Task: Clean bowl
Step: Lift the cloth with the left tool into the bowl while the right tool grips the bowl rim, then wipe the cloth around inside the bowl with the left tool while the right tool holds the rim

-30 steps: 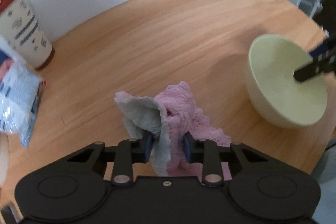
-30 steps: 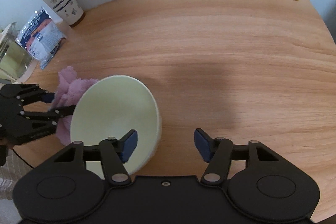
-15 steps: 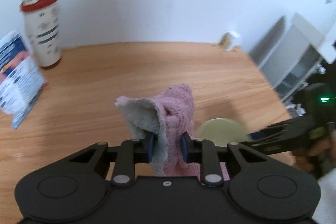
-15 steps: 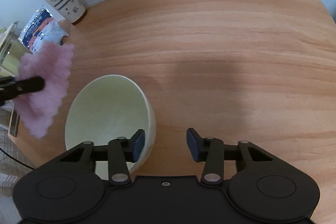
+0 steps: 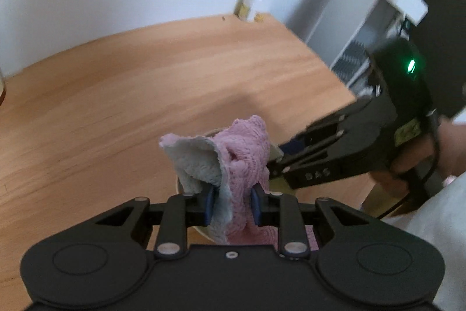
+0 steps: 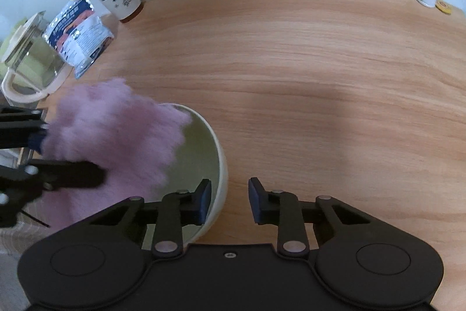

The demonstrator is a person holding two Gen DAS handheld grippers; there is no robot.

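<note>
pink cloth (image 5: 241, 153) is clamped in the left gripper (image 5: 231, 203) right over the bowl (image 6: 204, 153), which sits at the table's near edge with its rim straddled by the right gripper (image 6: 228, 201), pads not closed

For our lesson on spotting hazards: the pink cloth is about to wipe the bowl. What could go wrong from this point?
1. The pale green ceramic-looking bowl is tilted, and the right claw straddles only its rim with a gap showing; wiping pressure could slip it loose.
2. The bowl sits near the edge of the wooden table, so a push might send it off.
3. The fluffy pink cloth, pinched in the left claw, hangs loosely and could snag the right claw.
</note>
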